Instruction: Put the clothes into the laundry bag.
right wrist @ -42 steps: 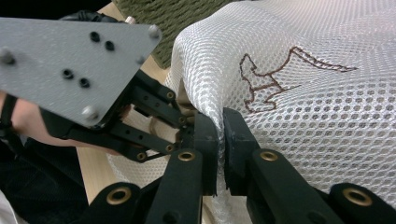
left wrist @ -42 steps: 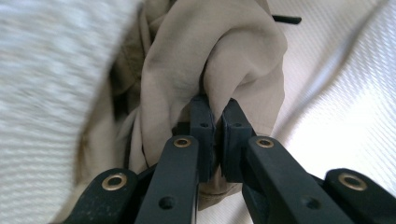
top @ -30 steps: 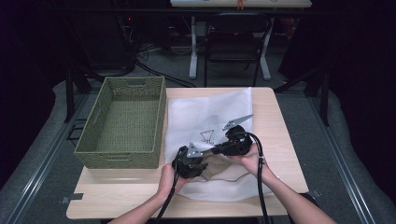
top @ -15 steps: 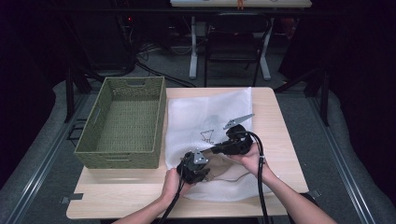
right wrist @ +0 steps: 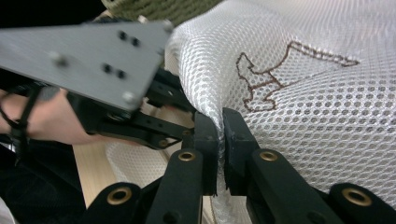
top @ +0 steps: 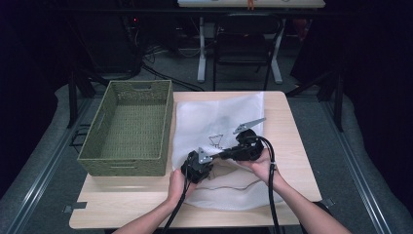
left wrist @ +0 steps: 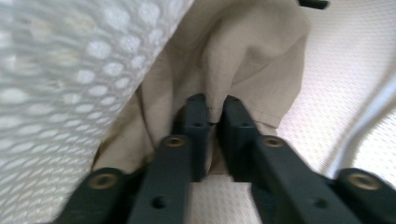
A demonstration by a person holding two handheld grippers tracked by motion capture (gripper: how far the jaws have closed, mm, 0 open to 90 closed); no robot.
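My right gripper (right wrist: pixel 219 128) has matt black plastic jaws pinching white mesh (right wrist: pixel 299 121), an open-holed netting with brown stitching. My left gripper (left wrist: pixel 212 112) bites smooth beige cloth (left wrist: pixel 243 60). The basket (top: pixel 127 127) is rough green weave; the table (top: pixel 292 122) is pale, smooth wood.

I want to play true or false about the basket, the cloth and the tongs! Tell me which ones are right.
1. The green basket sits on the table's left side. True.
2. The right tongs pinch the white mesh bag. True.
3. The left tongs hold a spoon. False: they pinch a fold of beige cloth.
4. The basket is full of clothes. False: nothing lies in it.
5. The mesh bag hangs off a chair. False: it lies on the table.
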